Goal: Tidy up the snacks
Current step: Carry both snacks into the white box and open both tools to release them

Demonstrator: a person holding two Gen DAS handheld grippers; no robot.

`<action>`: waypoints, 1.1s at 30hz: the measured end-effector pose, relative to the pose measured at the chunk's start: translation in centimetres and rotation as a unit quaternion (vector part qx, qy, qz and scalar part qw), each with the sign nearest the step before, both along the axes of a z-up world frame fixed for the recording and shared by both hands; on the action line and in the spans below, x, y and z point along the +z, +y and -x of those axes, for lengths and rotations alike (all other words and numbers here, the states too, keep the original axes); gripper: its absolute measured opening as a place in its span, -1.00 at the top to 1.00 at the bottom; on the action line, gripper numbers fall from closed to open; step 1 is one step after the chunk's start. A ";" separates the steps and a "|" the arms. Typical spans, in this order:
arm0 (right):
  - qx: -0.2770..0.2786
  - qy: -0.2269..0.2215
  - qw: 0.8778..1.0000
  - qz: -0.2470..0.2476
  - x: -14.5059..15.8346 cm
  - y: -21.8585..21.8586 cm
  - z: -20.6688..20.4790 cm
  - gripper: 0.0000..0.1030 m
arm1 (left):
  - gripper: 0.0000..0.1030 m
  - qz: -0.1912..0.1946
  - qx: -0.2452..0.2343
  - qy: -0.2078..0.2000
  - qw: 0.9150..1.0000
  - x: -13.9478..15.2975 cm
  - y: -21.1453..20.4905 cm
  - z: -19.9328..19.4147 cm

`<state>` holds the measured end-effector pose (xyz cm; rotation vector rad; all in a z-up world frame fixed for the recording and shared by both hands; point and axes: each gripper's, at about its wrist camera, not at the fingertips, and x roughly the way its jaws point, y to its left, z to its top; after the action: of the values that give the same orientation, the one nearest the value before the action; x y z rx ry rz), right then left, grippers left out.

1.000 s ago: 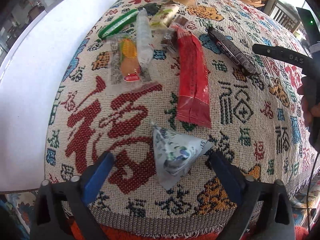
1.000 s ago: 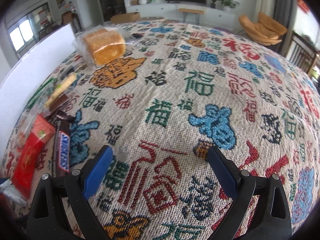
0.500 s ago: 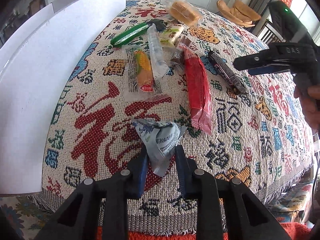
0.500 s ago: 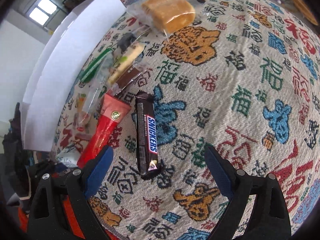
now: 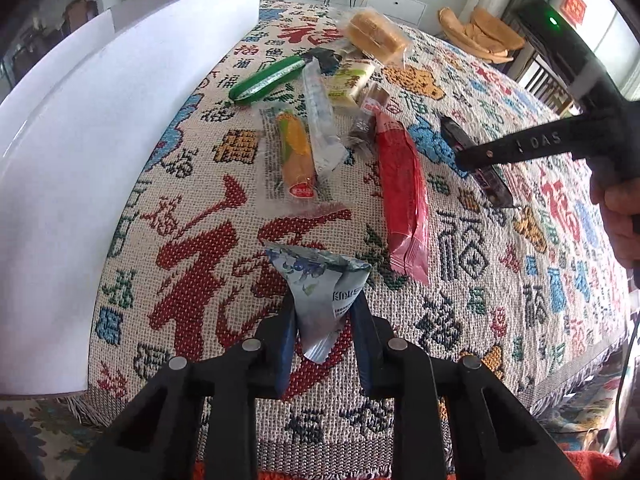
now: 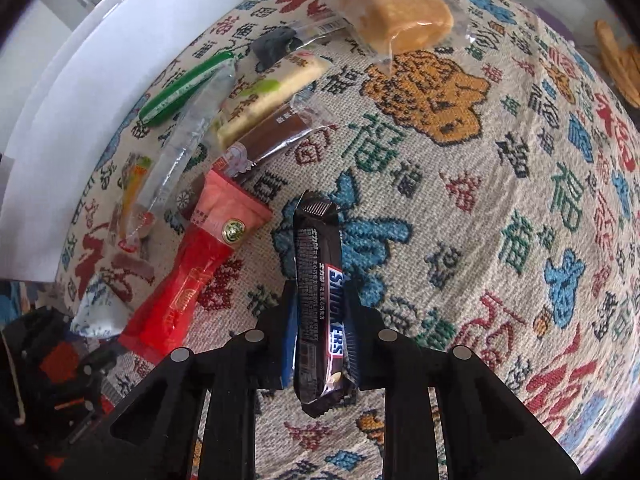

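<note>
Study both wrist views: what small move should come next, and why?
Probably lift both together. The left gripper is shut on the pale blue packet; the right gripper is closing around the Snickers bar, and both snacks look to be on the woven cloth.

The left gripper (image 5: 324,320) was black plastic with two triangular cut-out arms at the frame's bottom, blue pads (image 5: 286,340) lining its fingers, and round silver screws. The right gripper (image 6: 320,316) matched it. At the left view's right edge, its black body showed white "DAS" lettering and a green light, beside a hand (image 5: 620,216).
</note>
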<state>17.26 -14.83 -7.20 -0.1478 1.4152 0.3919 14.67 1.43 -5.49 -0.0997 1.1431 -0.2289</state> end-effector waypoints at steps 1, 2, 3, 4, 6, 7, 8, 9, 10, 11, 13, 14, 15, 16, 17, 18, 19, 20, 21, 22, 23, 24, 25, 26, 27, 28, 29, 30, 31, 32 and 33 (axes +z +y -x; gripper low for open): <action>-0.007 -0.003 1.000 -0.010 0.5 -0.7 0.4 0.58 | 0.52 0.011 0.008 -0.008 1.000 0.4 0.6 0.3; -0.015 -0.004 1.000 -0.025 1.0 -1.4 0.7 0.58 | 0.52 0.022 0.017 -0.017 0.999 0.9 1.3 0.6; -0.024 -0.004 0.999 -0.042 1.6 -2.0 1.0 0.58 | 0.52 0.035 0.025 -0.024 0.999 1.5 1.8 0.9; -0.029 -0.006 0.998 -0.053 2.3 -2.6 1.2 0.58 | 0.52 0.049 0.033 -0.031 0.998 2.3 2.4 1.3; -0.030 -0.015 0.997 -0.071 3.8 -2.7 1.7 0.58 | 0.52 0.081 0.044 -0.050 0.995 4.5 3.5 2.0; -0.029 -0.019 0.996 -0.080 5.0 -2.5 1.7 0.58 | 0.52 0.093 0.049 -0.062 0.993 5.8 4.1 2.4; -0.028 -0.020 0.995 -0.092 6.6 -3.0 0.9 0.58 | 0.52 0.102 0.055 -0.075 0.990 7.3 4.8 2.6; -0.024 -0.025 0.993 -0.110 7.9 -2.1 0.9 0.58 | 0.52 0.108 0.060 -0.089 0.988 8.8 5.7 2.8; -0.018 -0.032 0.991 -0.128 9.2 -1.0 0.7 0.58 | 0.52 0.110 0.067 -0.102 0.986 10.2 6.7 2.6; -0.010 -0.040 0.989 -0.144 10.3 0.4 0.3 0.58 | 0.52 0.107 0.077 -0.114 0.985 11.5 8.0 2.5; 0.012 -0.052 0.981 -0.184 13.3 3.6 0.2 0.58 | 0.52 0.089 0.102 -0.133 0.982 13.5 11.0 2.3; 0.026 -0.057 0.977 -0.204 14.7 5.9 0.1 0.58 | 0.52 0.077 0.119 -0.138 0.980 14.2 12.7 2.1; 0.041 -0.061 0.972 -0.223 16.0 7.9 0.1 0.58 | 0.52 0.069 0.135 -0.137 0.979 14.5 14.5 1.6; 0.055 -0.064 0.968 -0.237 16.6 9.9 0.2 0.58 | 0.51 0.062 0.147 -0.134 0.978 14.5 16.0 1.0; 0.070 -0.067 0.963 -0.250 17.4 12.5 0.2 0.57 | 0.51 0.049 0.160 -0.131 0.977 14.4 17.5 0.3; 0.081 -0.071 0.960 -0.259 17.9 15.1 0.2 0.57 | 0.51 0.033 0.175 -0.127 0.976 14.1 18.8 -0.3; 0.088 -0.076 0.957 -0.266 18.0 16.7 0.2 0.56 | 0.50 0.015 0.191 -0.123 0.974 13.8 19.9 -0.8; 0.094 -0.081 0.954 -0.272 17.9 18.9 0.1 0.50 | 0.48 -0.001 0.207 -0.118 0.971 13.4 20.9 -1.1; 0.097 -0.088 0.953 -0.273 17.7 20.6 -0.1 0.36 | 0.32 -0.009 0.221 -0.110 0.969 12.8 21.8 -1.1; 0.098 -0.096 0.954 -0.269 17.8 21.5 0.0 0.16 | -0.07 -0.008 0.229 -0.105 0.968 12.4 22.5 -1.1; 0.093 -0.104 0.955 -0.261 17.7 22.2 0.1 -0.17 | -0.34 -0.007 0.236 -0.109 0.966 12.2 22.9 -0.7; 0.087 -0.114 0.955 -0.260 17.6 22.3 0.3 -0.18 | -0.83 -0.008 0.244 -0.124 0.962 12.2 23.1 0.0; 0.083 -0.121 0.953 -0.266 17.6 21.9 0.5 -0.18 | -0.97 -0.009 0.249 -0.145 0.958 12.2 23.1 0.9; 0.081 -0.129 0.952 -0.267 17.7 21.2 0.9 -0.17 | -0.99 -0.010 0.252 -0.161 0.954 12.2 23.0 1.7; 0.081 -0.141 0.952 -0.259 17.7 20.3 1.2 -0.17 | -0.99 -0.006 0.253 -0.165 0.953 12.1 22.8 2.4; 0.080 -0.157 0.952 -0.248 17.7 19.3 1.5 -0.17 | -0.99 0.004 0.251 -0.164 0.954 11.8 22.4 2.9; 0.079 -0.175 0.953 -0.235 17.5 18.0 1.9 -0.22 | -0.99 0.019 0.244 -0.165 0.955 11.6 21.8 3.4; 0.077 -0.191 0.953 -0.221 17.3 16.6 2.2 -0.31 | -0.99 0.032 0.235 -0.167 0.957 11.5 20.8 3.8; 0.074 -0.205 0.954 -0.207 17.1 15.1 2.3 -0.35 | -0.99 0.041 0.223 -0.171 0.959 11.4 19.5 4.5; 0.068 -0.217 0.954 -0.193 16.4 13.3 2.6 -0.36 | -0.99 0.049 0.208 -0.174 0.961 11.3 18.0 5.4; 0.059 -0.227 0.956 -0.177 15.3 11.1 3.1 -0.37 | -0.99 0.057 0.191 -0.177 0.964 11.3 16.0 5.6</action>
<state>14.16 -3.69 8.12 -0.0254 0.8677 0.6585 9.07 17.45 5.79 -0.3639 0.7358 0.0330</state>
